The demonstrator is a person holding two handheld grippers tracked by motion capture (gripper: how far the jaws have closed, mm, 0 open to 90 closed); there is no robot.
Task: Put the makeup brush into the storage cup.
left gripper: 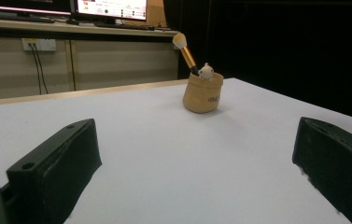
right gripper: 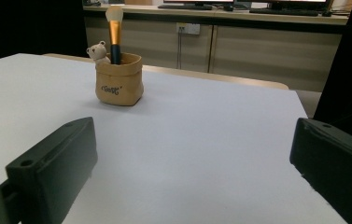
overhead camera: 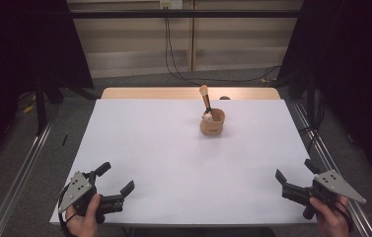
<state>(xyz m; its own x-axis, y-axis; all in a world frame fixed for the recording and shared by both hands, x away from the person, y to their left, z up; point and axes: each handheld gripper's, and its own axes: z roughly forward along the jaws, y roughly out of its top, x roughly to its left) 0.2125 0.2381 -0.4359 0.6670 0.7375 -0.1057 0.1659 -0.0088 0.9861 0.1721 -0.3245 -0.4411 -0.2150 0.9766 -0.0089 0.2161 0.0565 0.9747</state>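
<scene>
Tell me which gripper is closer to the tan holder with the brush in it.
Right, slightly. The right gripper sits near the table's front right corner; the left gripper sits front left, farther across from the tan holder.

The tan, sack-shaped pot stands on a plain white table, with small dark lettering on its front wall. Out of the pot rises a brush with a black handle, a shiny gold-orange ferrule and a pale cream tuft, and on the pot's rim sits a tiny white bear figure. Nearer than the pot, both the left gripper and the right gripper are matt black with a grey plate on top.
</scene>
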